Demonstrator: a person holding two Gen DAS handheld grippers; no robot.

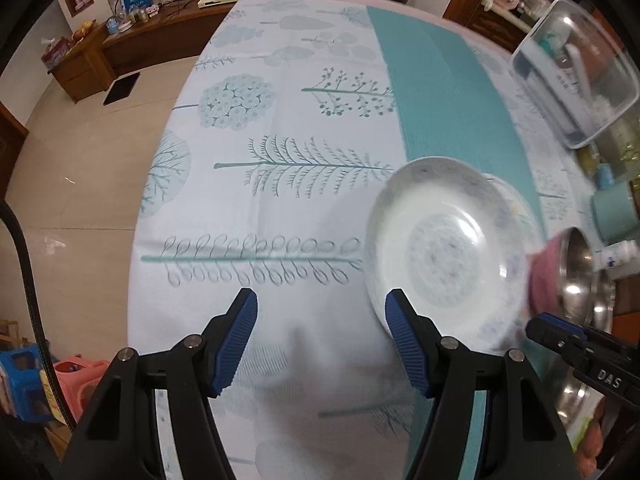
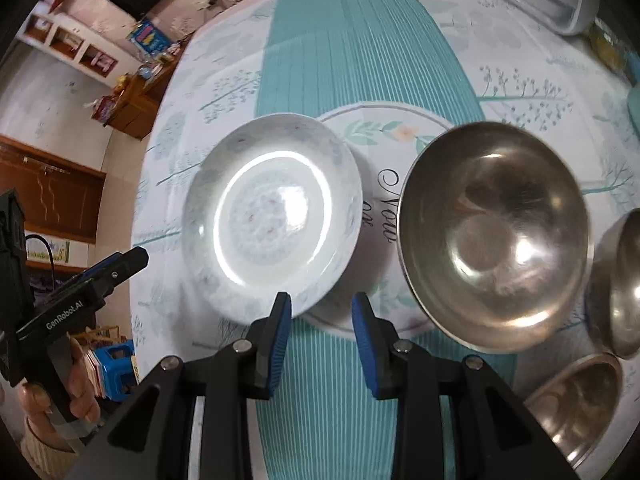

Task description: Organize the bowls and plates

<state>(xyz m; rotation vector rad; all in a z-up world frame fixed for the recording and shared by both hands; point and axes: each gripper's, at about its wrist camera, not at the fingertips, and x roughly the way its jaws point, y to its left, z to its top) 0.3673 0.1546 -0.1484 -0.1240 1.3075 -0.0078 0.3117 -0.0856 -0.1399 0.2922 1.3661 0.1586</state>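
Empty fingers [image 2: 362, 322] just short of white bowl [image 2: 272, 212]

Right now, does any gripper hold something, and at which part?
Nothing is held. The left gripper and right gripper are both open and empty above the tablecloth.

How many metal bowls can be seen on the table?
3. The large round steel bowl sits right of the white patterned ceramic dish; a second steel bowl is at the right edge; a third lies lower right. Others may be hidden.
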